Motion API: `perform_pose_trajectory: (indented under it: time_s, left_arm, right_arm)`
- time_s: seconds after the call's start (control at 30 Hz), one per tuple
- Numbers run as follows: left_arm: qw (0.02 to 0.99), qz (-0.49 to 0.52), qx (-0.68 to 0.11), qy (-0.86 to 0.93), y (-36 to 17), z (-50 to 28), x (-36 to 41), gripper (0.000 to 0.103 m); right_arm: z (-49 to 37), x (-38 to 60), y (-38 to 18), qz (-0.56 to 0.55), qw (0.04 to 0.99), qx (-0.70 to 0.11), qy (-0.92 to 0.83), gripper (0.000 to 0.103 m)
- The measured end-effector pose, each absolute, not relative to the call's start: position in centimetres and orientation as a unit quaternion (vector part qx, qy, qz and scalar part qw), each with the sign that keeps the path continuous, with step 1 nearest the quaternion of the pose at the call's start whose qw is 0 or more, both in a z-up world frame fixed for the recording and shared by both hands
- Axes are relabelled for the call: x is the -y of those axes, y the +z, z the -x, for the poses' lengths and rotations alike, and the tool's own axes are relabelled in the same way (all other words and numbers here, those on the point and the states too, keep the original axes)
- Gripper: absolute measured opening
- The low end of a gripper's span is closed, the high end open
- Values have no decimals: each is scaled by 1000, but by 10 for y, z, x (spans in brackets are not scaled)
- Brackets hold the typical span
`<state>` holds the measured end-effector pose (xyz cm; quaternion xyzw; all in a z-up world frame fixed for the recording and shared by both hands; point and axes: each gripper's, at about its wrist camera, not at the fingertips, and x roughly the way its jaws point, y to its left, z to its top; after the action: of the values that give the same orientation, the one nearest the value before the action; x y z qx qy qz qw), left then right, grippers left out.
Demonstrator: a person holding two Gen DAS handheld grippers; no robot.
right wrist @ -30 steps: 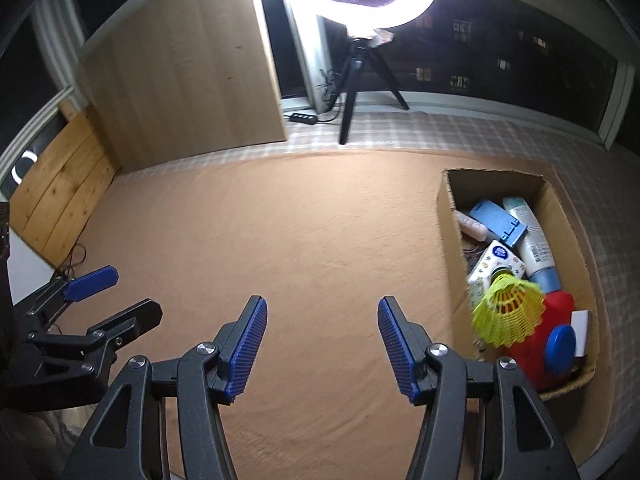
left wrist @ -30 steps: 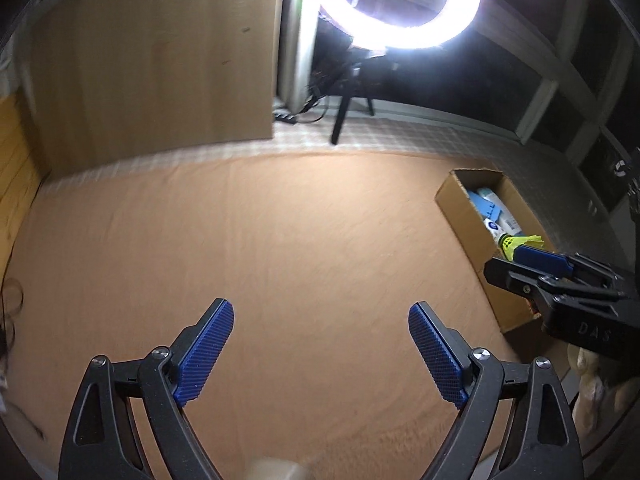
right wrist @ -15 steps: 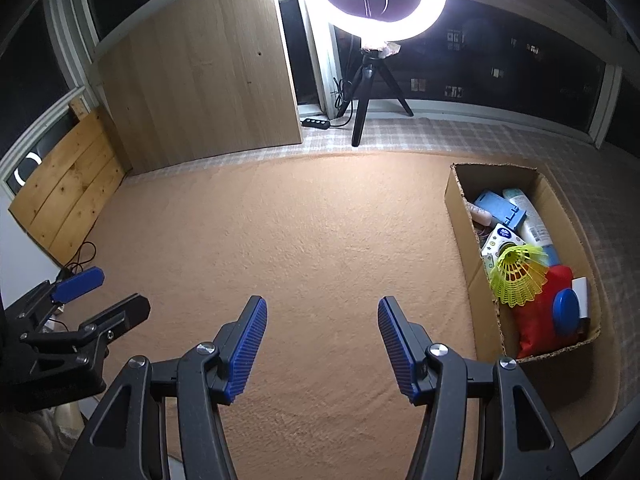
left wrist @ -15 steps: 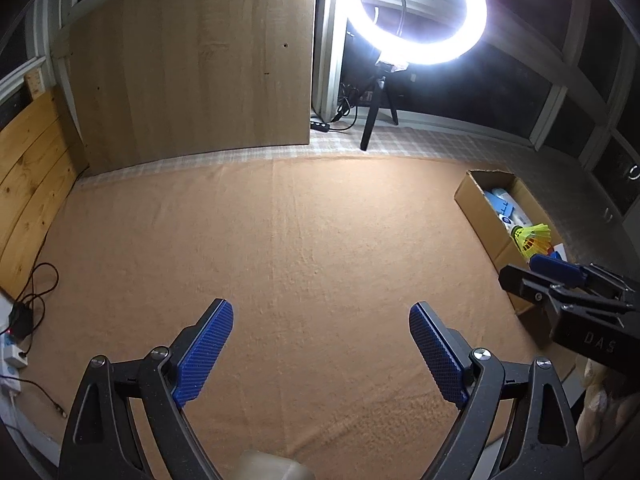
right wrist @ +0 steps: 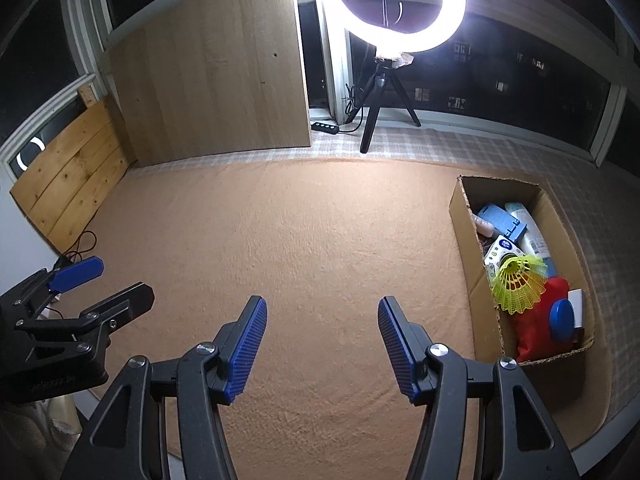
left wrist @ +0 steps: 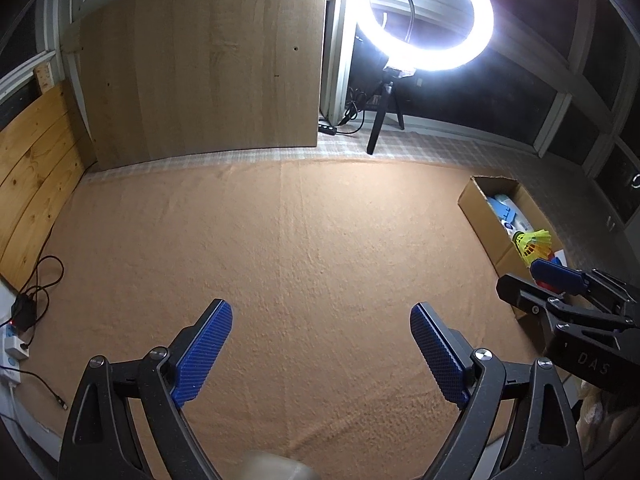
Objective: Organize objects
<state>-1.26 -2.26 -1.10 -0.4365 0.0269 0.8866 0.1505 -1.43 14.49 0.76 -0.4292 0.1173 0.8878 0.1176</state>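
A cardboard box stands at the right edge of the orange cloth. It holds a yellow shuttlecock, a red pouch, a blue lid, a blue case and white bottles. The box also shows in the left wrist view. My left gripper is open and empty above the cloth's near part. My right gripper is open and empty, left of the box. Each gripper shows in the other's view: the right, the left.
A lit ring light on a tripod stands at the back on the checked cloth. A large wooden board leans at the back left, a smaller plank panel at the left. Cables and a power strip lie at the left edge.
Both grippers have risen and pulled back from the cloth, so more of the room shows. Both stay open and empty. The box contents have not moved.
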Motion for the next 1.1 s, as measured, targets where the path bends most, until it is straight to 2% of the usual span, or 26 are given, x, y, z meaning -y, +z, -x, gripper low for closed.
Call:
perform_pose_trajectory:
  time_s: [1.1]
  left_arm:
    - [147,437,-29,887,-11,19,15,94]
  right_arm:
    - [20,-155,6,434,116,-128,884,55]
